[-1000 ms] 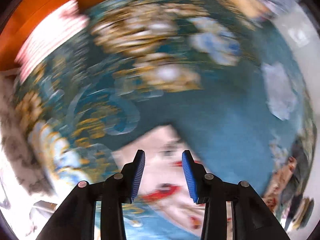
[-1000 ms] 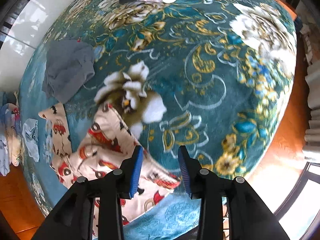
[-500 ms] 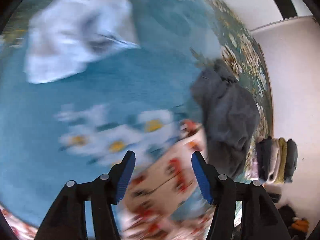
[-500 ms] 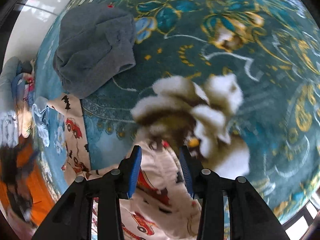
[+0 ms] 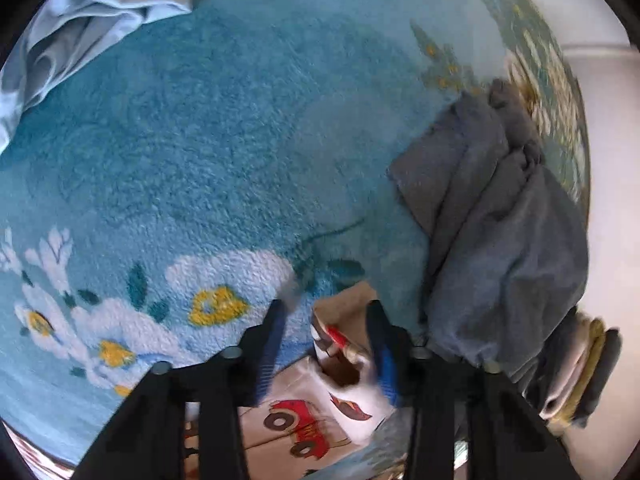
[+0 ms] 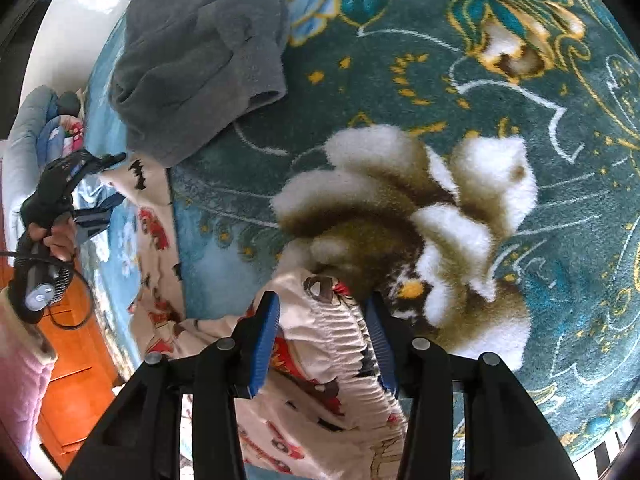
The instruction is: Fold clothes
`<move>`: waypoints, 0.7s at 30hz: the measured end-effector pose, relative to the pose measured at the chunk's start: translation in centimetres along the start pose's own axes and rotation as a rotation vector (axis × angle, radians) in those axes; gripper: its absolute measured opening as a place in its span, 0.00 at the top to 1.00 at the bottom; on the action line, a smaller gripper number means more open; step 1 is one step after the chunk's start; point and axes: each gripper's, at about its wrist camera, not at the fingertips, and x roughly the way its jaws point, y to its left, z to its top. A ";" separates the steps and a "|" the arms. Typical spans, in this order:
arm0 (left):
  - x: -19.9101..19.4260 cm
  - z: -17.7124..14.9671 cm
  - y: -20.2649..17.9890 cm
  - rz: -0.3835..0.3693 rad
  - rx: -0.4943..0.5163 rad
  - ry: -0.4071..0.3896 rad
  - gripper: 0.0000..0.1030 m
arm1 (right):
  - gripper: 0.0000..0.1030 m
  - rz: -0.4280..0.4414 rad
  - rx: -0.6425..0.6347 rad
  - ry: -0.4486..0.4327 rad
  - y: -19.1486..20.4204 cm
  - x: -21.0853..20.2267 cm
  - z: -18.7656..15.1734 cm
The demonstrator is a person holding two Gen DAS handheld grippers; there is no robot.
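Cream children's pants with red car prints (image 6: 320,364) lie on a teal flowered blanket (image 6: 480,80). My right gripper (image 6: 324,308) is open, its fingers straddling the elastic waistband at its corner. My left gripper (image 5: 326,320) is open, with the end of a pant leg (image 5: 344,336) between its fingers. In the right wrist view the left gripper (image 6: 92,184) shows at the far end of that leg, held by a hand. A crumpled grey fleece garment (image 6: 204,56) lies just beyond the pants; it also shows in the left wrist view (image 5: 500,232).
A light blue garment (image 5: 80,20) lies at the top left of the left wrist view. A stack of folded clothes (image 5: 580,372) sits at the blanket's edge. Orange wooden floor (image 6: 72,380) lies beside the bed. A white wall (image 5: 608,160) is at right.
Both grippers have come down closer to the pants. The left one swung over to the pant leg end; the right one advanced to the waistband corner. Both stay open.
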 end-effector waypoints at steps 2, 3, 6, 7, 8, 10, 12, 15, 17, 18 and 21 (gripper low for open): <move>0.3 0.2 -0.5 0.014 0.025 0.016 0.60 | 0.55 0.012 -0.043 0.014 0.3 0.0 -0.2; 0.4 0.2 -0.6 0.015 0.033 0.015 0.60 | 0.55 -0.002 -0.069 0.020 0.5 0.2 -0.1; 0.4 0.4 -1.1 0.013 0.059 0.005 0.91 | 0.59 -0.052 -0.081 0.039 0.4 1.3 0.2; 0.2 0.3 -1.2 0.004 0.074 -0.012 0.91 | 0.61 -0.063 -0.080 0.038 0.5 1.3 0.2; 0.0 0.1 -1.3 -0.006 0.088 -0.028 0.91 | 0.69 -0.083 -0.086 0.034 0.7 1.3 0.1; -1.3 -0.4 -1.0 -0.030 0.107 -0.076 0.92 | 0.80 -0.132 -0.092 0.023 0.9 1.1 -0.2; -3.5 -1.2 -0.2 -0.064 0.111 -0.141 0.93 | 0.87 -0.156 -0.070 0.008 0.9 0.8 -0.5; -9.3 -3.7 3.2 -0.129 0.086 -0.263 0.93 | 0.90 -0.197 -0.042 -0.027 1.3 0.2 -1.0; -14.2 -5.6 7.8 -0.154 0.064 -0.362 0.93 | 0.91 -0.223 -0.044 -0.048 1.8 -0.1 -1.3; -15.9 -6.2 10.4 -0.153 0.044 -0.396 0.93 | 0.91 -0.235 -0.044 -0.060 2.0 -0.4 -1.5; -22.6 -9.7 20.8 -0.115 -0.081 -0.552 0.93 | 0.92 -0.273 -0.040 -0.102 2.5 -1.1 -2.1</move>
